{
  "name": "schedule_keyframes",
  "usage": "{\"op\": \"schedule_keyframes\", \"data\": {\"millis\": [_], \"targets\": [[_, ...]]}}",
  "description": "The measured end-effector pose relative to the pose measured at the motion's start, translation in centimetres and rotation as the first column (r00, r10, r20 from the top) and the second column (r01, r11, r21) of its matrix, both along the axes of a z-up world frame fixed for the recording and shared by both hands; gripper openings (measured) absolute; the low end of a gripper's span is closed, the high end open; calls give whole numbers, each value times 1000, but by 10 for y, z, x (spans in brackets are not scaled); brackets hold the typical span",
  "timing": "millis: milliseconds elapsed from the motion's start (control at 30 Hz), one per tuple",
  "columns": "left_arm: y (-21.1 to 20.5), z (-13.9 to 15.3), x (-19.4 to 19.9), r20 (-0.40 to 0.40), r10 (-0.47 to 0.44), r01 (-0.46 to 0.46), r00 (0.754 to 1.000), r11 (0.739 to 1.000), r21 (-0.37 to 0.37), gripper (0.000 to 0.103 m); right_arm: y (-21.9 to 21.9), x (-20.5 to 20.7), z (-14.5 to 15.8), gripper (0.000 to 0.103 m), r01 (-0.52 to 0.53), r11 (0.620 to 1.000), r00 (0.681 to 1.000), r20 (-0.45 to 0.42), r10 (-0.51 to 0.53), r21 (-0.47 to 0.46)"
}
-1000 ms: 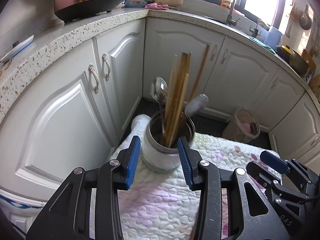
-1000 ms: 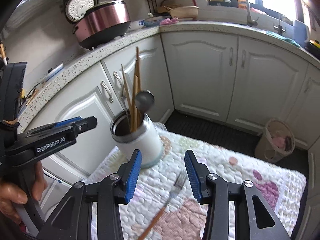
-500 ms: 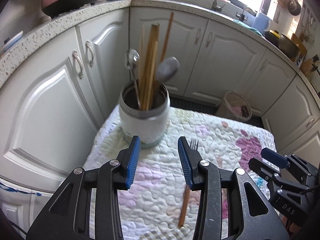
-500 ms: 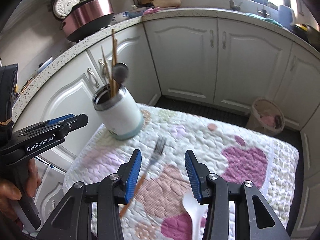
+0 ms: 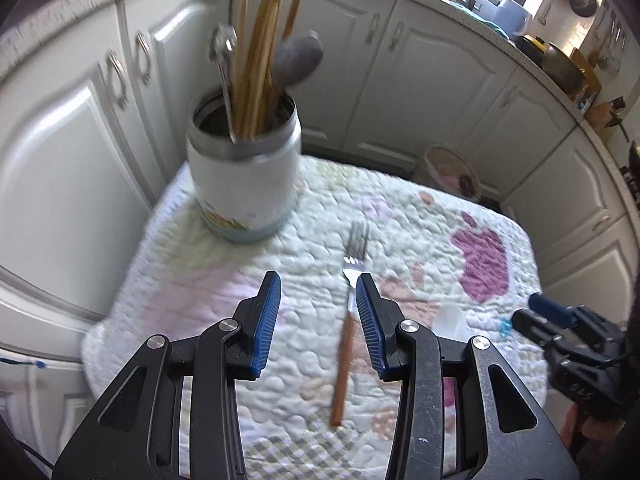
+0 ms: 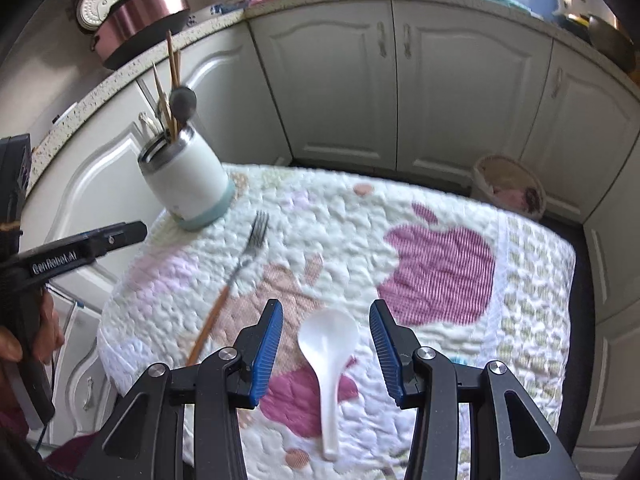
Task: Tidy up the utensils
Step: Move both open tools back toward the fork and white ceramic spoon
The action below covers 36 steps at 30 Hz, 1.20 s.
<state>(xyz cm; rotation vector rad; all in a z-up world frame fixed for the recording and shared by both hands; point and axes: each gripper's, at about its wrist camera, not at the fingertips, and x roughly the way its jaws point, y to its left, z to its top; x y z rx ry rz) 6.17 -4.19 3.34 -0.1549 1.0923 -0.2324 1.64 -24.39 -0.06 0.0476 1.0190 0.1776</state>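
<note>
Item 1, writing: your left gripper [image 6: 120, 236] carries white lettering that reads roughly "GenRobot.AI" along its black body, seen only in the right wrist view. The pale print low on the white utensil holder [image 5: 244, 176] is too blurred to read.

Item 2, white utensil holder: stands upright near the far left corner of the quilted cover [image 5: 400, 216], holding wooden chopsticks [image 5: 256, 68], a metal spoon [image 5: 222, 46] and a dark-headed ladle [image 5: 298, 58].

Item 3, fork [image 5: 352, 268]: metal tines, wooden handle, lying flat on the cover with tines toward the holder. In the left wrist view it lies just beside the right-hand finger of your left gripper [image 5: 318, 284], not gripped.

Item 4, white spoon [image 6: 328, 344]: plain only in the right wrist view, lying flat near the cover's near edge, bowl between the fingers of your right gripper [image 6: 326, 312], handle running back beneath it. The left view gives only a pale blur there.

Item 5, grippers: both have their jaws spread partway, with nothing pinched. Both tilt steeply down toward the cover. Your hand [image 6: 24, 340] wraps the left gripper's handle at the left edge of the right view.

Item 6, surroundings: the pink rice cooker [image 6: 144, 12] shows in the right view alone; a basket [image 5: 450, 170] stands on the floor by the cabinets [image 5: 432, 80].
</note>
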Motion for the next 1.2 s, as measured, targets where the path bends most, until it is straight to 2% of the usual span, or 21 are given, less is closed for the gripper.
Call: {"op": "schedule_keyframes", "data": {"millis": [100, 300, 400, 667, 700, 767, 867, 1067, 1200], "targets": [[1, -9, 2, -43, -10, 8, 999, 999, -39, 46, -4, -1, -17, 43, -7, 1000, 999, -44, 7, 3], [-5, -28, 9, -112, -24, 16, 993, 998, -69, 47, -11, 11, -54, 43, -1, 997, 990, -141, 12, 77], [-9, -34, 14, -128, -15, 6, 992, 998, -70, 56, -13, 19, -64, 43, -18, 997, 989, -147, 28, 72], [-32, -52, 36, -150, 11, -15, 989, 1000, -27, 57, -14, 35, -82, 43, -58, 995, 983, -169, 70, 78], [-35, -54, 39, -145, 19, -21, 989, 1000, -14, 57, -14, 35, -82, 42, -60, 995, 984, -161, 73, 81], [-40, -58, 44, -133, 35, -33, 990, 999, 13, 57, -14, 33, -82, 25, -80, 993, 984, -153, 92, 87], [-47, -66, 51, -127, 61, -57, 990, 998, 37, 57, -18, 30, -82, 14, -86, 993, 984, -147, 97, 81], [-64, -82, 65, -107, 84, -77, 991, 994, 71, 57, -28, 25, -83, 13, -84, 990, 984, -145, 99, 111], [-72, -89, 76, -103, 91, -85, 990, 994, 66, 56, -32, 23, -81, 13, -85, 986, 985, -139, 105, 144]]}}
